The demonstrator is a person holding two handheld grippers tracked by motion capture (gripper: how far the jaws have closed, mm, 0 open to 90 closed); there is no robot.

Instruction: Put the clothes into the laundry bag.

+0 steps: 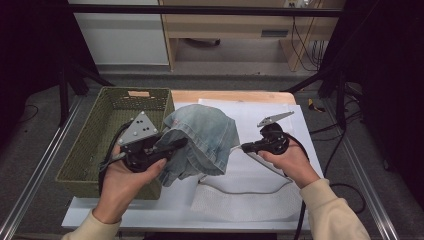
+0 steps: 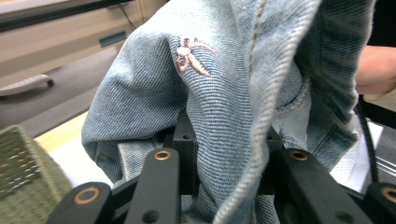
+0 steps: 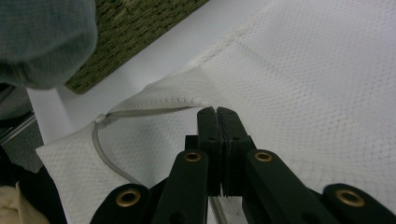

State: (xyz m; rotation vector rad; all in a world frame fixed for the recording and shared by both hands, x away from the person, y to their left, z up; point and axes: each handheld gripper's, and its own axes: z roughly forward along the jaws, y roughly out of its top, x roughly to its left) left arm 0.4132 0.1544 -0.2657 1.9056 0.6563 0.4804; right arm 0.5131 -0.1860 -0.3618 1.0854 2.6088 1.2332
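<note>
Denim garment hangs bunched, pinched in left tool; right tool pressed together on white mesh bag.

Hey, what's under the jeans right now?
Under the jeans lies a white mesh bag on the white board; the denim covers its near-left part. The left gripper holds them up.
</note>
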